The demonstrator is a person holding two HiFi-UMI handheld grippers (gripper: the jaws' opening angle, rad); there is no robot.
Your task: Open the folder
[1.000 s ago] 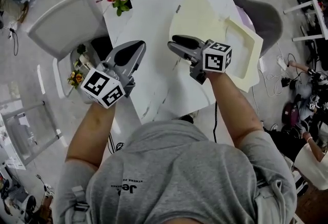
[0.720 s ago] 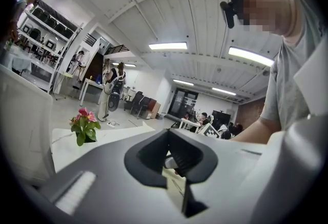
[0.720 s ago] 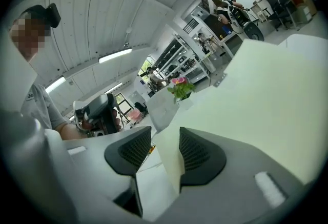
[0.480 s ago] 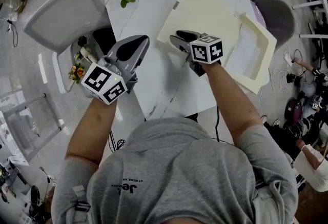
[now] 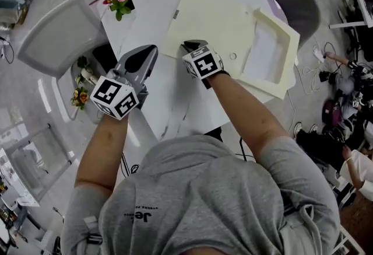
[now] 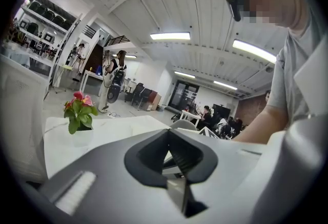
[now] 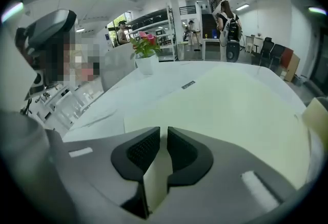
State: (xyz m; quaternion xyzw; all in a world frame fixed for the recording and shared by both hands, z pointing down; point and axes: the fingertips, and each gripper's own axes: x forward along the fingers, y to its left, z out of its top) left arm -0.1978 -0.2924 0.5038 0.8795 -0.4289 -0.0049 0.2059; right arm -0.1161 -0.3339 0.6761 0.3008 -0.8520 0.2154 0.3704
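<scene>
Right gripper (image 7: 163,136) — jaws closing, slim gap left; folder (image 5: 217,17) corner just under its tips, cover stretching ahead. Left gripper (image 6: 168,135) — pressed together, empty; table (image 5: 175,93) ahead.

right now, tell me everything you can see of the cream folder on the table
The pale cream flat rectangular folder lies on the white marbled table, matte like card or plastic, a small dark tag near one edge. A same-coloured rimmed tray section adjoins its right side. The right tool, jaws closing with nothing clearly between them, sits at its near corner.
</scene>
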